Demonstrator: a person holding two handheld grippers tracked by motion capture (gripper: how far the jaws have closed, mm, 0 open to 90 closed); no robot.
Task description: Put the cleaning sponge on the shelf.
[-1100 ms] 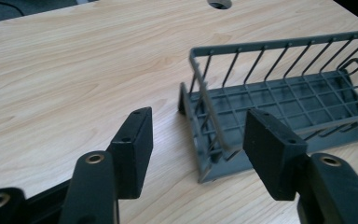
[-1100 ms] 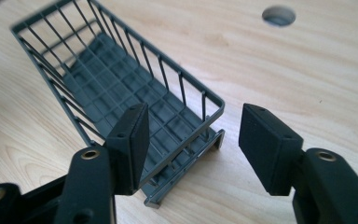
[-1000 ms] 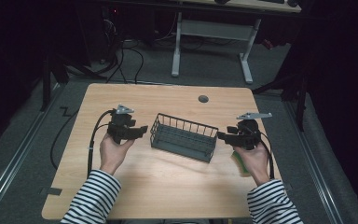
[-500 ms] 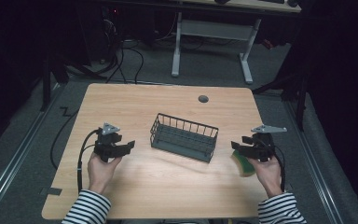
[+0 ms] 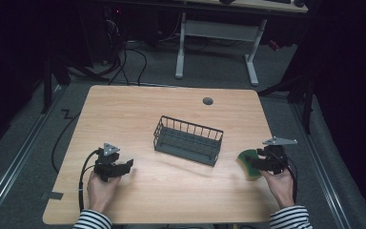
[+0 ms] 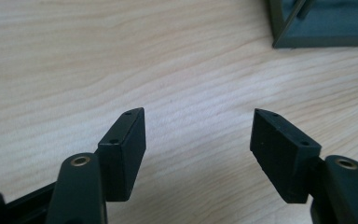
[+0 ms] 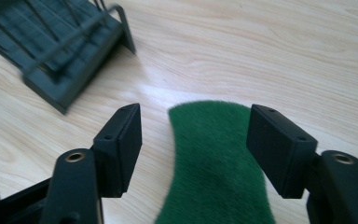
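The wire basket point(image 5: 188, 140) sits mid-frame on my table point(image 5: 138, 109); the sponge point(image 5: 248, 163) lies lower right of it, under my right gripper point(image 5: 256, 164).

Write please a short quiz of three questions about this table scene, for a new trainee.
1. True or false: the green sponge lies inside the wire basket.
2. Which gripper has the sponge between its open jaws: A) left gripper, B) right gripper?
3. What lies between the left gripper's jaws?

Key:
1. False; it lies on the table, at the person's right of the basket.
2. B.
3. Nothing but bare wood; the jaws stand open, and have just been opening.
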